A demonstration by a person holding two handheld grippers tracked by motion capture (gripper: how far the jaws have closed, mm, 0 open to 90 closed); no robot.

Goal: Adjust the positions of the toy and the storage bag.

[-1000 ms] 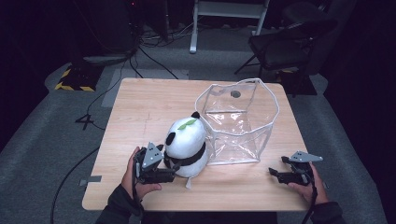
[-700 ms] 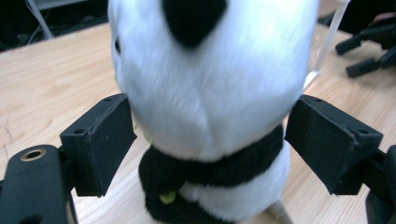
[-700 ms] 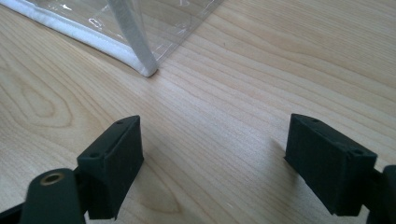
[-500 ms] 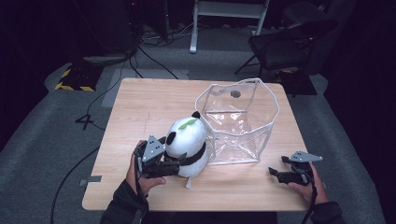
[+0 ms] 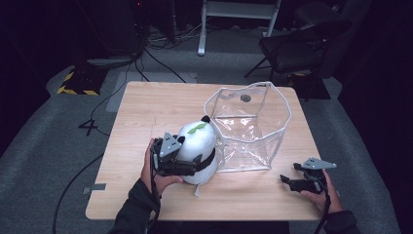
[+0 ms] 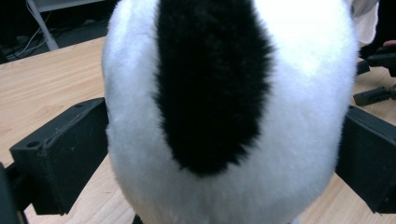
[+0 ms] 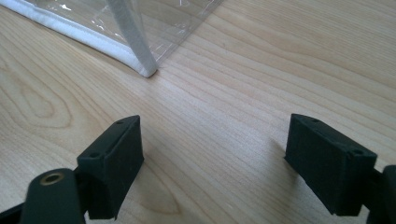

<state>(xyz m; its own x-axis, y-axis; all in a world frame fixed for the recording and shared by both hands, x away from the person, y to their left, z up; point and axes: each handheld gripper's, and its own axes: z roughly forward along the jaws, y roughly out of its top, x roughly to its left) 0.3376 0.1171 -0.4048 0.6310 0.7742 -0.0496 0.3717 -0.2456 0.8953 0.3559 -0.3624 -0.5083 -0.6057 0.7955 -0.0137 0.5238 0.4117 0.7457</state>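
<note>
A black and white panda plush with a green leaf on its head stands on the wooden table, against the left side of a clear plastic bag with white trim. My left gripper is open, its jaws straddling the plush's lower body. In the left gripper view the plush sits between both jaws of the left gripper and touches them. My right gripper rests open near the table's front right; nothing is between the jaws of the right gripper.
The bag's bottom corner lies just ahead of the right jaws. A black chair and a white frame stand beyond the far edge, with cables on the floor. Bare tabletop stretches left and behind the plush.
My left gripper has moved right from beside the plush until its jaws are around the plush's body. The right gripper has stayed in place.
</note>
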